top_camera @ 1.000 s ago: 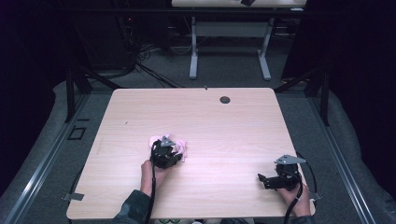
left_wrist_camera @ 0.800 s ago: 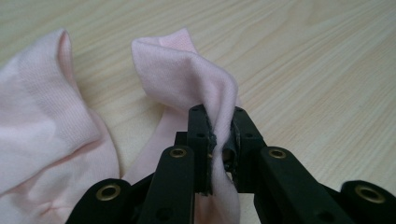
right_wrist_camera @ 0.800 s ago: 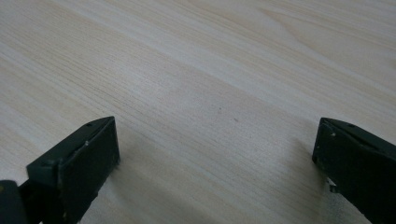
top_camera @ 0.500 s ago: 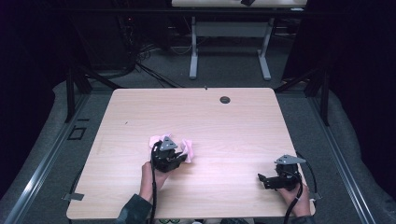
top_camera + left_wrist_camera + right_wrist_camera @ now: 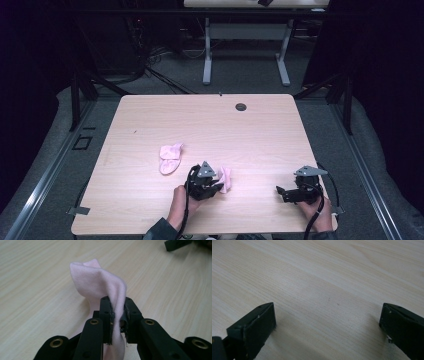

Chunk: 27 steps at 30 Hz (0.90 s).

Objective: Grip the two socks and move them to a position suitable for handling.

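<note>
A small pink sock (image 5: 100,282) hangs pinched between the pads of my left gripper (image 5: 117,312), its free end curling up above the wood. From the high view the left gripper (image 5: 217,186) sits near the table's front middle, with the held sock (image 5: 226,178) sticking out to its right. A second pink sock (image 5: 170,158) lies flat on the table to the upper left of that gripper, apart from it. My right gripper (image 5: 281,192) rests at the front right, pointing left. Its jaws (image 5: 327,320) stand wide apart over bare wood with nothing between them.
The wooden table (image 5: 210,125) has a dark cable hole (image 5: 241,107) near its far edge. A tip of the right gripper (image 5: 177,243) shows at the top right of the left gripper view. Another table's legs (image 5: 207,55) stand behind, on the grey floor.
My left gripper has moved right and toward the front edge with one pink sock in it, leaving the other sock behind on the table. The right gripper has stayed still.
</note>
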Each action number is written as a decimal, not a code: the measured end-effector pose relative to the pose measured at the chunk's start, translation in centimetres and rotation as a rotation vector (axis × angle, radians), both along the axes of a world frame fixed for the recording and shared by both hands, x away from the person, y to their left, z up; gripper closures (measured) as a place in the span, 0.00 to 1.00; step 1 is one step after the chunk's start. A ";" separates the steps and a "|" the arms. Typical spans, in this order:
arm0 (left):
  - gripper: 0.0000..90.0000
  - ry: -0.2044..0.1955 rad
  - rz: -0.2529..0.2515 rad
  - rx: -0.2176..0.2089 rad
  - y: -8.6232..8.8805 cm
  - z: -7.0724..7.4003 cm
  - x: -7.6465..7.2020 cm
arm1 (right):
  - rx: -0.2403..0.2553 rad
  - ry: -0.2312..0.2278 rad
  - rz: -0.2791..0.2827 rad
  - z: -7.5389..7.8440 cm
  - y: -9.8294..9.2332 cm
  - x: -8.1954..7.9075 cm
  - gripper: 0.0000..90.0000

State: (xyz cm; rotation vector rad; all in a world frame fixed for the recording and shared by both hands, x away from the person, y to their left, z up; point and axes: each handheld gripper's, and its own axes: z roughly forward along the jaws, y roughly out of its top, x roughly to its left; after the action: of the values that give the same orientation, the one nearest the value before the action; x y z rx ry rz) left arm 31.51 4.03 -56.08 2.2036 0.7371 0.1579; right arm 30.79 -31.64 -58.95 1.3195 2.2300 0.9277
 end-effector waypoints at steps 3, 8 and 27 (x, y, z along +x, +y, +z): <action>0.87 0.008 -0.009 0.002 -0.5 -0.4 -0.2 | 0.000 0.003 -0.002 0.0 0.0 0.0 0.00; 0.74 0.036 -0.037 -0.006 -1.4 -0.9 -0.5 | 0.000 0.000 -0.001 0.0 0.0 0.0 0.00; 0.25 -0.022 0.220 -0.038 7.4 1.5 -1.1 | 0.088 0.034 0.033 2.0 2.2 -0.4 0.14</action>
State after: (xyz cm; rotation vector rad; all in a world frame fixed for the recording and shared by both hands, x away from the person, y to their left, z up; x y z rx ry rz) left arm 30.43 11.41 -54.60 2.0782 0.9622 0.2760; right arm 30.35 -29.49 -56.91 1.3501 2.2670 1.0333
